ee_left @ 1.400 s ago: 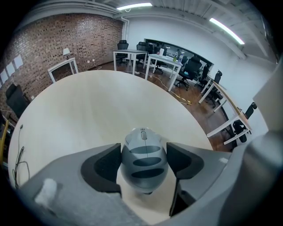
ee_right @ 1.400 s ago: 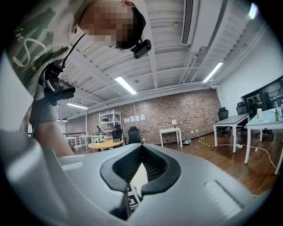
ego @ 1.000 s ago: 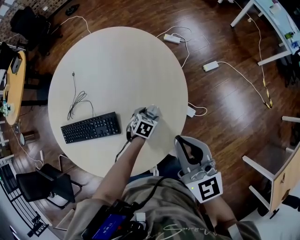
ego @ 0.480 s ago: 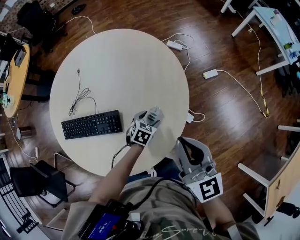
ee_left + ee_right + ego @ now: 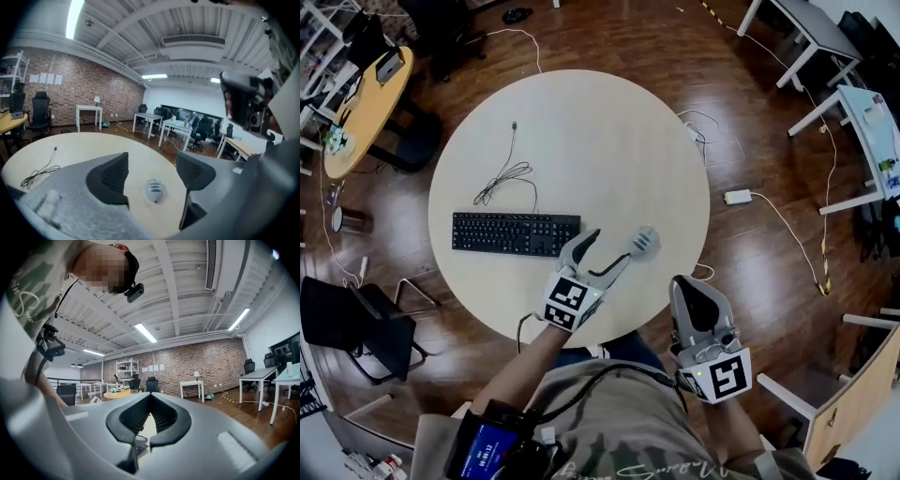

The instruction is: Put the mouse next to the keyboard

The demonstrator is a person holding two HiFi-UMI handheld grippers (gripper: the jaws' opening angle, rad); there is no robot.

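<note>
A grey mouse (image 5: 643, 242) lies on the round pale table (image 5: 600, 131), a short way right of the black keyboard (image 5: 516, 233). My left gripper (image 5: 609, 246) is open just in front of the mouse, and its jaws point at it. In the left gripper view the mouse (image 5: 154, 191) rests on the table beyond the gap between the two spread black pads, untouched by my left gripper (image 5: 152, 171). My right gripper (image 5: 686, 286) hangs off the table's near edge, close to the person's body. Its jaws are shut on nothing, as the right gripper (image 5: 150, 401) view shows.
The keyboard's black cable (image 5: 502, 178) coils on the table behind it. On the wooden floor around the table are a power brick (image 5: 738, 197) with white cords, a black chair (image 5: 347, 319) at the left, a small wooden table (image 5: 366, 103) and white desks (image 5: 811, 33).
My left gripper has opened and drawn back toward the near edge, leaving the mouse on the table right of the keyboard. The right gripper has stayed put.
</note>
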